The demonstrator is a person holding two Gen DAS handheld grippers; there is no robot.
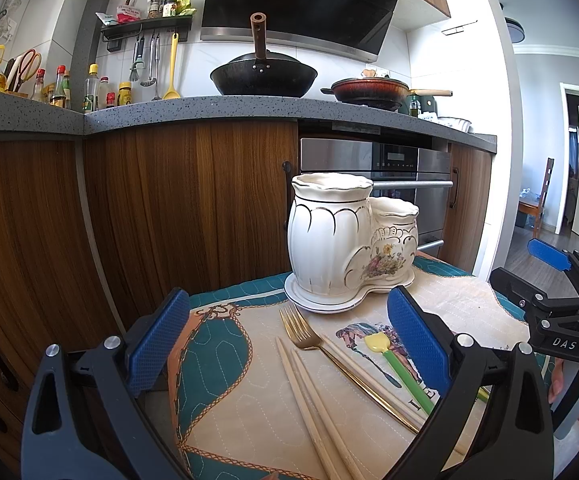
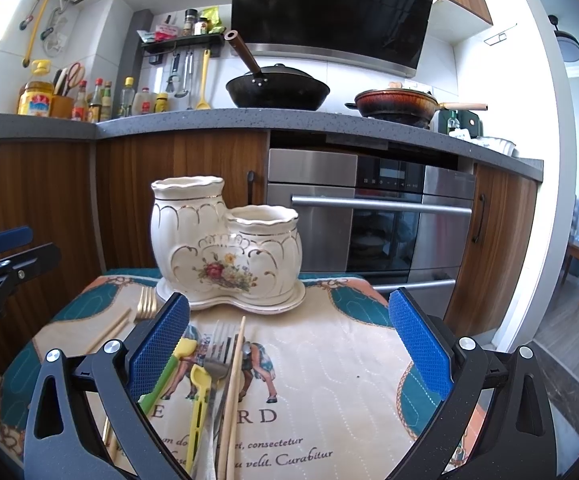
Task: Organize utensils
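A white ceramic double utensil holder with a flower print stands on its saucer at the far edge of a printed table mat; it also shows in the right wrist view. On the mat lie a gold fork, wooden chopsticks and a green-handled utensil with a yellow tip. The right wrist view shows a silver fork, a yellow utensil, a chopstick and the gold fork. My left gripper is open above the utensils. My right gripper is open and empty.
Wooden kitchen cabinets and a steel oven stand behind the table. The counter above holds a black wok, a red pan and bottles. A hand holds the right gripper's body at the table's right edge.
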